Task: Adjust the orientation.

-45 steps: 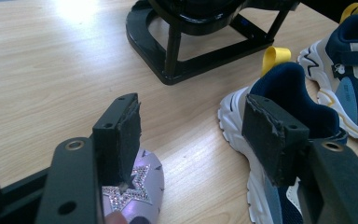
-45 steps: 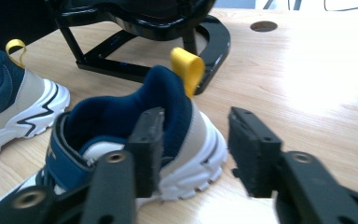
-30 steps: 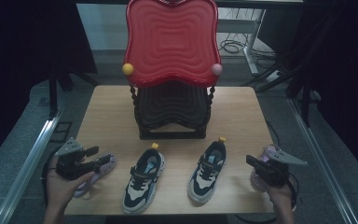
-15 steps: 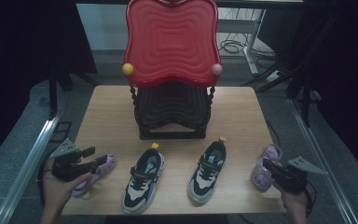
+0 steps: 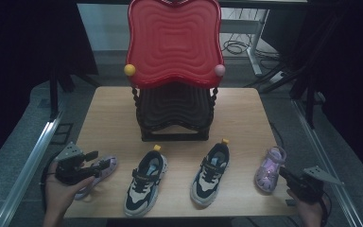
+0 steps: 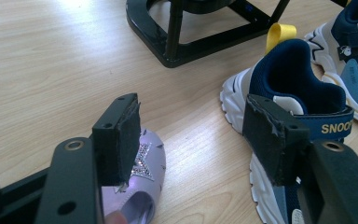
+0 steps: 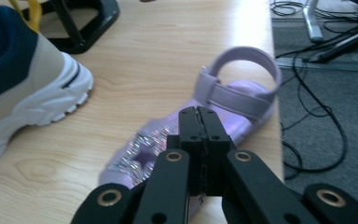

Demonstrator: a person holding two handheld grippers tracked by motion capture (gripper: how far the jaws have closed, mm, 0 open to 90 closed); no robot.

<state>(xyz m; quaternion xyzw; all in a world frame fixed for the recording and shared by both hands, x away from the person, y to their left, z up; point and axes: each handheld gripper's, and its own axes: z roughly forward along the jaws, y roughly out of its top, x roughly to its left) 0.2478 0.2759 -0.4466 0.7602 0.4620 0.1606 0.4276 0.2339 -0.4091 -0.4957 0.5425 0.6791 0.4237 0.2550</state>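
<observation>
Lilac sandals: we see two, soft purple with a glittery star on the toe strap; one (image 5: pixel 270 169) lies near the table's right edge, the other (image 6: pixel 142 186) at the left.
Right gripper (image 7: pixel 199 122): jaws pressed together, empty, just above the right sandal's toe.
Left gripper (image 6: pixel 191 135): jaws spread wide, over the left sandal.
Sneakers (image 5: pixel 144 182): navy and white, between the sandals.
Rack (image 5: pixel 174 111): black, red-topped, behind them.

Two lilac sandals, with the black stand (image 5: pixel 173 113) as landmark. Right sandal (image 5: pixel 269 169): lies flat, sole down, near the table's edge, right of the stand; glittered toe strap, looped ankle strap. Left sandal (image 5: pixel 96 173): left of the stand; star-patterned glitter strap visible.
</observation>
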